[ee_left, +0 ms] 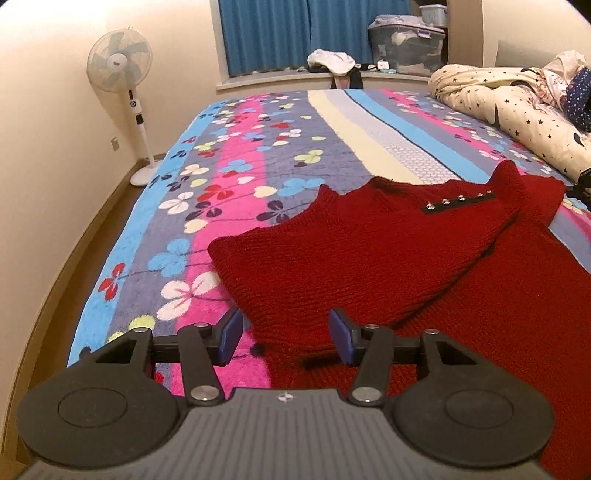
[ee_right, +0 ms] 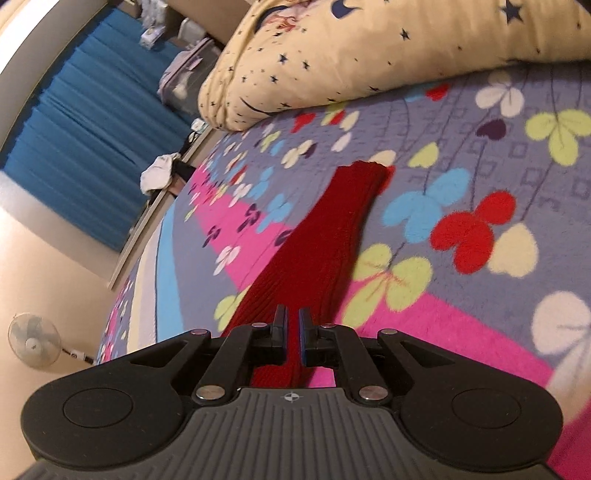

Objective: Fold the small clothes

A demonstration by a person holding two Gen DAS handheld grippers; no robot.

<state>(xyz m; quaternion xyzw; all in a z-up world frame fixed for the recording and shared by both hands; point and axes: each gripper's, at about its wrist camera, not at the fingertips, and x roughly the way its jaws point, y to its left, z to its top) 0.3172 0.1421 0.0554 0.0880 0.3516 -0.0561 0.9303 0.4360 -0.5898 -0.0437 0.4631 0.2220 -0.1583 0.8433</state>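
Red knit sweater (ee_left: 388, 251): spread on the floral bed (ee_left: 236, 155), its hem between and ahead of the released left gripper (ee_left: 284, 332), one sleeve (ee_right: 325, 236) clenched in the right gripper (ee_right: 293, 332).

Left wrist view: low over the flowered bedspread (ee_left: 240, 155), angled down and forward toward the blue curtain (ee_left: 266, 33) and standing fan (ee_left: 120, 61). Right wrist view: rolled sideways, closer to the bed, facing the star-print quilt (ee_right: 332, 62). Shared: bedspread, curtain, fan, quilt, red sweater (ee_left: 369, 251).
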